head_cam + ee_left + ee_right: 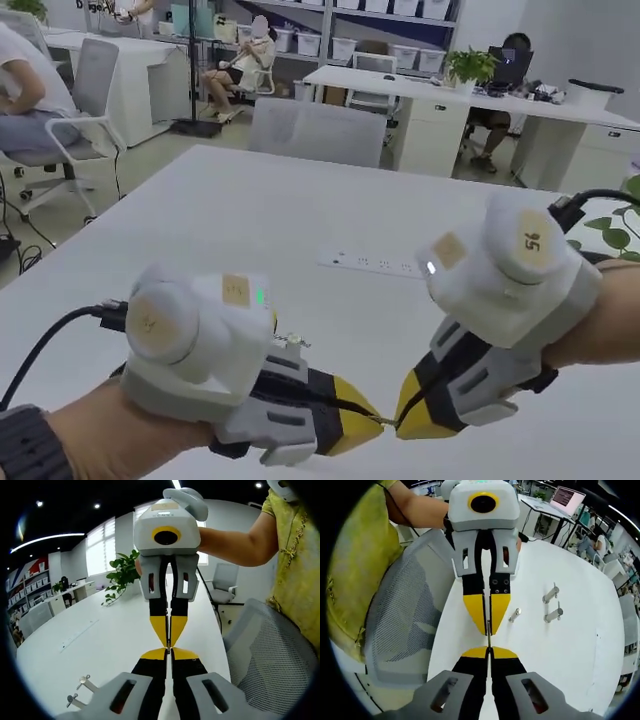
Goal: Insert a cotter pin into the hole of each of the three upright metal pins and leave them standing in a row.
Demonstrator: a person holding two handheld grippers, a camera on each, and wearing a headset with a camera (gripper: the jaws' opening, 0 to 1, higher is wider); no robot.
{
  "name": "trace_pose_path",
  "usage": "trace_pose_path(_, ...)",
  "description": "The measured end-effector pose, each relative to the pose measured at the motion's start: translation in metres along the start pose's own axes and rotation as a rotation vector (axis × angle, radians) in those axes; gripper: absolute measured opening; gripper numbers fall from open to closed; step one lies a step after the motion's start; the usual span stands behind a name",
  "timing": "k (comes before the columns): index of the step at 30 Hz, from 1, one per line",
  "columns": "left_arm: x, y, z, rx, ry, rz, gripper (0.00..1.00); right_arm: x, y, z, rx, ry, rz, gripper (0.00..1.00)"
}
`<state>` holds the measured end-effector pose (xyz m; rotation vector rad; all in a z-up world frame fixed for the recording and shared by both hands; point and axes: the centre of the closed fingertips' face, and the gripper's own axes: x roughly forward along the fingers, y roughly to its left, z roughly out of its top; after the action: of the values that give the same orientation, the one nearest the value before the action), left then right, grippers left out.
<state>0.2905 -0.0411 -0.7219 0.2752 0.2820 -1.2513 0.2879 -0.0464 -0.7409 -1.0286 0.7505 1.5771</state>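
Both sets of fingers are pressed together and meet tip to tip above the white desk (300, 220). The left gripper (170, 654) and the right gripper (489, 653) each pinch one end of a single thin cotter pin (489, 637), which spans the small gap between them. The right gripper view records three metal pins (515, 615) lying at differing angles on the desk just beside the fingers, the left gripper view takes in two of them at its lower left, and the head view adds a power strip (370, 263) further along the desk, well apart from the grippers.
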Motion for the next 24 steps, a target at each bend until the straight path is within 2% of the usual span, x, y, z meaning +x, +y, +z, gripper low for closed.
trace_pose_path(8, -0.003, 0.002, 0.000, -0.019, -0.007, 0.018, 0.12, 0.000, -0.003, -0.005, 0.014, 0.024, -0.010, 0.01)
trace_pose_path(14, -0.017, 0.014, -0.004, -0.020, -0.004, 0.071, 0.16, 0.000, -0.004, -0.007, 0.020, 0.033, -0.015, 0.01)
trace_pose_path(19, -0.033, 0.031, -0.020, -0.044, 0.003, 0.134, 0.21, 0.001, -0.006, -0.014, 0.039, 0.061, -0.028, 0.01)
trace_pose_path(21, -0.039, 0.041, -0.033, -0.071, 0.018, 0.166, 0.23, 0.001, -0.008, -0.016, 0.042, 0.067, -0.033, 0.01)
trace_pose_path(24, -0.042, 0.048, -0.052, -0.104, 0.040, 0.170, 0.27, 0.003, -0.009, -0.019, 0.051, 0.082, -0.037, 0.01)
